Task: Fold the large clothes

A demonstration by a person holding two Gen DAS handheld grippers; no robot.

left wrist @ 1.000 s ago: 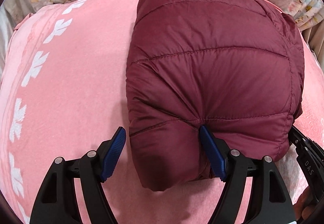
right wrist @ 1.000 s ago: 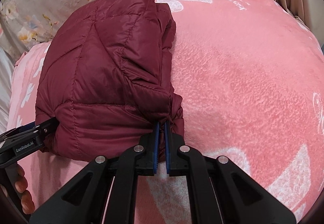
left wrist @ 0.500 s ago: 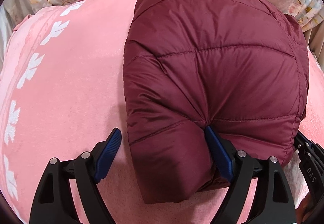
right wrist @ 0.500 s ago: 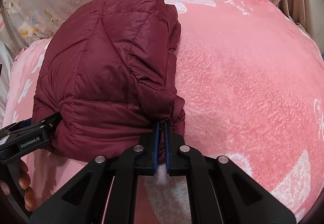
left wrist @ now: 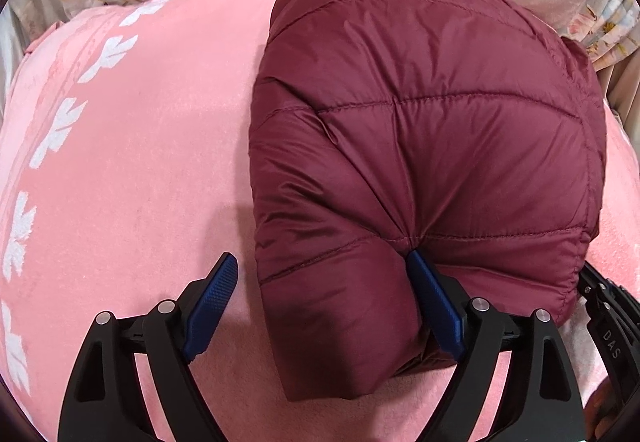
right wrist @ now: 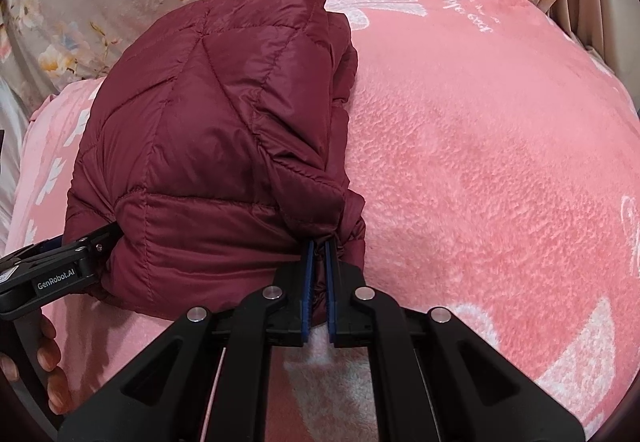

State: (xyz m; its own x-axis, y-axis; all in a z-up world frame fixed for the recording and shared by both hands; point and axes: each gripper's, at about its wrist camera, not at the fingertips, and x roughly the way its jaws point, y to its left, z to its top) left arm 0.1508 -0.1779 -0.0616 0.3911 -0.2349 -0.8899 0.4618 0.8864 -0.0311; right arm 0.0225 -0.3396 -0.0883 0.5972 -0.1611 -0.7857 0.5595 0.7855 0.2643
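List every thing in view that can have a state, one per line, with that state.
Maroon puffer jacket: folded into a thick bundle, lying on the blanket.
Pink blanket: spread flat under the jacket.
Left gripper: wide, jaws closing; the bundle's near corner sits between them, one pad touching it, the other clear.
Right gripper: shut on the jacket's near edge.

Folded maroon puffer jacket (left wrist: 432,146) is the only bulk on the pink blanket (left wrist: 140,162), sitting toward the back against the floral fabric (right wrist: 120,2), so no way through behind it. Blanket is open left of it and wide open right (right wrist: 500,162). Near edge is crowded: left gripper (left wrist: 320,306) straddles one corner, right gripper (right wrist: 317,282) pinches the other.
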